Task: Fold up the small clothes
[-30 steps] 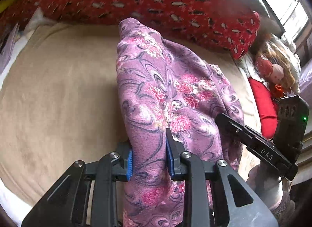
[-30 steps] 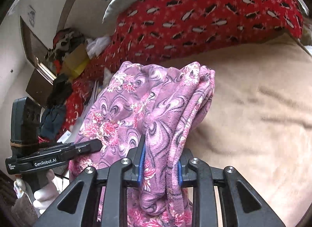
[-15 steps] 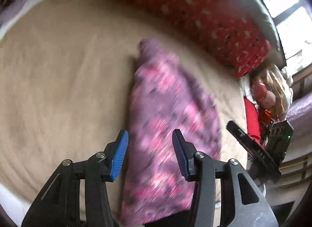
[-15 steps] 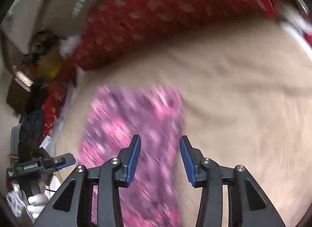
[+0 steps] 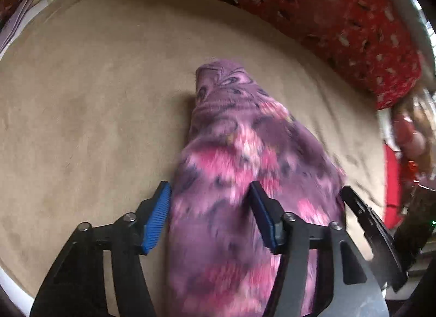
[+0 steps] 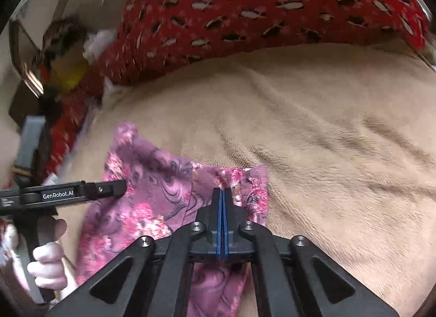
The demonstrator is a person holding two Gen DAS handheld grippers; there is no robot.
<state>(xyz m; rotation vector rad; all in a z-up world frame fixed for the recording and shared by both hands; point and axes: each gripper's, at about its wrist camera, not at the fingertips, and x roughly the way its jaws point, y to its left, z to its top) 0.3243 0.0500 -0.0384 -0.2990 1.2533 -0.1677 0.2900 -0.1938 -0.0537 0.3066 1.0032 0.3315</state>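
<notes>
A purple floral fleece garment (image 5: 239, 139) lies folded in a long strip on the beige blanket (image 5: 95, 99). My left gripper (image 5: 209, 194) hangs just over its near end. Its jaws are opening, the cloth lies between the blue pads, and the pads do not press on it. In the right wrist view the same garment (image 6: 152, 180) lies flat at lower left. My right gripper (image 6: 223, 191) is shut above its right edge, pads together with no cloth seen between them. The left gripper's finger (image 6: 109, 189) reaches over the garment from the left, held by a hand (image 6: 49, 257).
A red patterned pillow (image 5: 327, 3) runs along the far side of the bed (image 6: 272, 3). A doll (image 5: 411, 131) lies at the right edge. Clutter (image 6: 62, 52) is piled past the left end. Bare blanket (image 6: 327, 139) stretches to the garment's right.
Both grippers held the garment up a second ago and have let it go. It now lies flat on the blanket. Both grippers sank. The left jaws widened; the right opened, then shut.
</notes>
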